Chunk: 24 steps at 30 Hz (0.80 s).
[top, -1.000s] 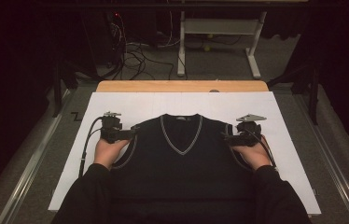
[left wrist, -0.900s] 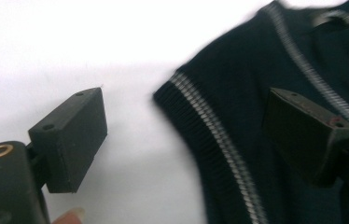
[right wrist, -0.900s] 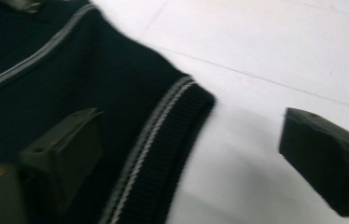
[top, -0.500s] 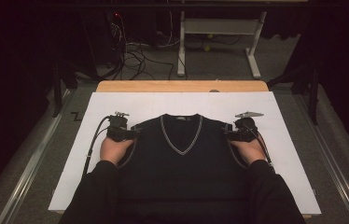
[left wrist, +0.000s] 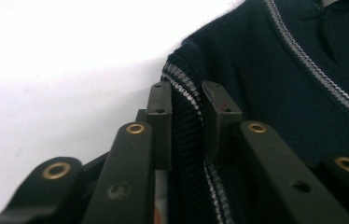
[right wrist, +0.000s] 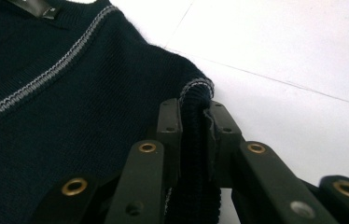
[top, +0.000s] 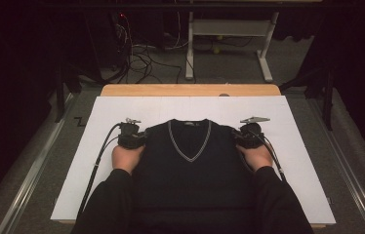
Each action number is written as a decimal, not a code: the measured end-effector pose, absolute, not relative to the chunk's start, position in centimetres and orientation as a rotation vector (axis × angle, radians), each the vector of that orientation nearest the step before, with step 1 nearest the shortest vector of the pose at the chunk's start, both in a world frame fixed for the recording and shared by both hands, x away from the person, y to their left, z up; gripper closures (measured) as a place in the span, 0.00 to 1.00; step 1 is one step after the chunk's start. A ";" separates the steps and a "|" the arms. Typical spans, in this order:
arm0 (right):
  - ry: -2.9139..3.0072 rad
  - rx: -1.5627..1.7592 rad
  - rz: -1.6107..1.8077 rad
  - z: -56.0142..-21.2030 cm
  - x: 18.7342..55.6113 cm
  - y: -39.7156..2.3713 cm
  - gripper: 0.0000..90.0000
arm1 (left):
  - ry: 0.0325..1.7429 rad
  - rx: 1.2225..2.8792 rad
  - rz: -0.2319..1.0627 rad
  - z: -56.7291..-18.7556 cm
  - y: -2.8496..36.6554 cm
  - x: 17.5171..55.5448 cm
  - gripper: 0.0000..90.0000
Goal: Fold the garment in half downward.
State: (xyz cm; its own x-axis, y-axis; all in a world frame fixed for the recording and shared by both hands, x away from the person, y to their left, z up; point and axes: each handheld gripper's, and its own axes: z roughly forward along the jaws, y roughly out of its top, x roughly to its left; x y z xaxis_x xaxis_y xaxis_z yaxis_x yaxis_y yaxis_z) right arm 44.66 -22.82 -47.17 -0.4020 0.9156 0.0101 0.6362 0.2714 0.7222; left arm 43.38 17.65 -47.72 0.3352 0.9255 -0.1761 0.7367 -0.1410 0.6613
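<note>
High view: we are seeing one vest (top: 189, 161) lying between two grippers, left gripper (top: 132, 138) and right gripper (top: 247, 137), their jaws just closing, each clamping an armhole edge.

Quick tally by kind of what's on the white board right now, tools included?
Dark V-neck vest: 1
Handheld tools: 2, the left tool and the right tool, each shut on an armhole edge of the vest
White board: 1
Total: 4
</note>
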 end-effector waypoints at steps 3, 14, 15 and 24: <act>2.122 1.377 0.907 -47.0 44.5 -22.8 0.88 | 1.447 1.919 0.374 -47.5 17.8 43.2 0.79; 2.030 1.300 1.013 -44.2 43.8 -23.4 0.88 | 1.391 1.770 0.434 -45.1 19.2 42.6 0.79; 2.020 1.292 1.021 -43.9 43.7 -23.5 0.88 | 1.390 1.762 0.438 -44.9 19.3 42.5 0.79; 1.959 1.247 1.079 -41.3 43.3 -23.8 0.88 | 1.312 1.700 0.507 -42.4 19.9 42.1 0.79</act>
